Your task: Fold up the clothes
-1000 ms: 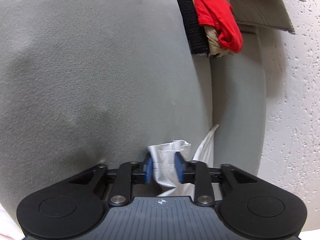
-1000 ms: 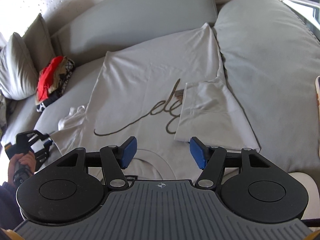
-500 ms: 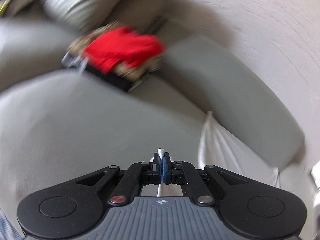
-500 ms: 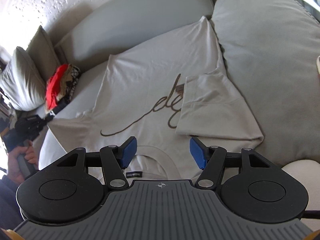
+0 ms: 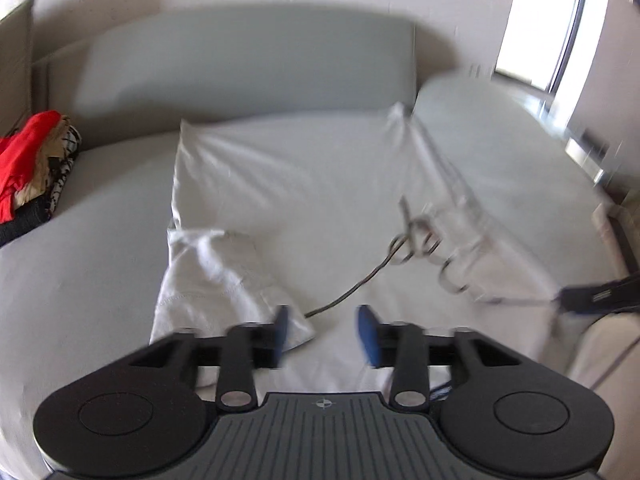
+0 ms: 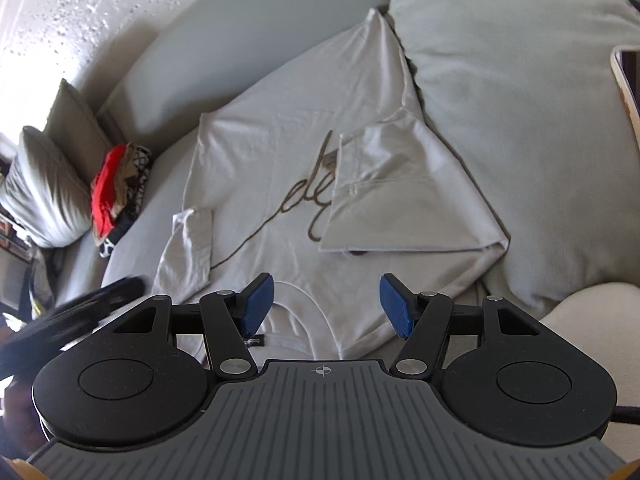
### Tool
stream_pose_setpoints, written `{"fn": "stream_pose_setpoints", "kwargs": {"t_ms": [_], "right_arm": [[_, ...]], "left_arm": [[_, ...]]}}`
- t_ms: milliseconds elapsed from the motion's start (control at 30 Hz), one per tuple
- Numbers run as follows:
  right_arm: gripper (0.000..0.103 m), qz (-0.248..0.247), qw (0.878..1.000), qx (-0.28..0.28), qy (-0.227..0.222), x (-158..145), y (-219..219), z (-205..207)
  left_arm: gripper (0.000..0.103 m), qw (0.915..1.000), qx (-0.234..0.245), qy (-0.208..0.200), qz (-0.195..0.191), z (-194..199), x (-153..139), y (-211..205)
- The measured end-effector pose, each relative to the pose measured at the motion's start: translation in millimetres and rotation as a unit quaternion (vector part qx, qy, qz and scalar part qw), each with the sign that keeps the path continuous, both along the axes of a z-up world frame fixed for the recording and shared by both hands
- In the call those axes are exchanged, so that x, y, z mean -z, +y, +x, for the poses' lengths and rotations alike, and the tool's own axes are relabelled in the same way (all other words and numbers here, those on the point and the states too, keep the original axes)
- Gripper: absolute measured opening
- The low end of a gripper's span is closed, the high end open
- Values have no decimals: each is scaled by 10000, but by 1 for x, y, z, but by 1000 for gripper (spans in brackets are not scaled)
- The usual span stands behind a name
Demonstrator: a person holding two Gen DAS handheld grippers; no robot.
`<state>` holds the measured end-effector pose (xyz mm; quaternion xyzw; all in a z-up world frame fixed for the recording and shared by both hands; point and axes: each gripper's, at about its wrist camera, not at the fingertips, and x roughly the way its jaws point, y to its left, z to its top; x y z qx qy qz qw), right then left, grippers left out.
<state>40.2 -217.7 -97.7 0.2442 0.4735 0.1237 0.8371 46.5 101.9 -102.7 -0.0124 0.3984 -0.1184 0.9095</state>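
Both the left tool and right tool hung wide open, holding nothing, above the white T-shirt spread flat on the grey sofa, both sleeves folded inward.

- Left wrist view: motion-blurred throughout, window blown out white at upper right.
- Right wrist view: sharper, daylight glare on wall upper left; fisheye bends edges.

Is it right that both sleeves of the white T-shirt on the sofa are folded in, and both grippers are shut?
Not quite. Both sleeves of the T-shirt on the sofa are folded in, but each wrist view shows its gripper open: left gripper, right gripper, holding nothing.
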Motion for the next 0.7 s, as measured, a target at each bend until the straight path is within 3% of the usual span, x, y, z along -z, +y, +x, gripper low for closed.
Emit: {"fn": "stream_pose_setpoints", "kwargs": {"t_ms": [67,133,167,267,300,367,533,633,700], "right_arm": [[65,52,10000,15,17,2,0,0],[65,83,10000,15,4,1,0,-1],[65,91,10000,18,0,1,-1,-1],[65,100,9999,26,4,-1,-1,-2],[65,102,9999,29,6,-1,-1,-3],[65,99,9999,25,-2,-3,-1,-4],[65,108,9999,-60,-88,-7,0,-6],[65,176,9998,-15,27,-1,-2,-5],[65,181,9998,30,108,3,-4,-5]], "left_arm": [[47,9986,-340,-20,-415,-15,-10,21],[52,9885,-1212,214,-881,-22,-10,54],[52,9770,-1730,419,-1172,-24,-2,74],[49,9294,-2912,835,-2107,-32,27,129],[47,9103,-3227,935,-2420,-35,38,145],[44,8874,-3421,961,-2936,-32,54,161],[42,8801,-3404,1218,-3078,-4,87,170],[42,8744,-3221,1331,-3377,11,103,175],[39,8803,-3046,1481,-3321,20,104,171]]}}
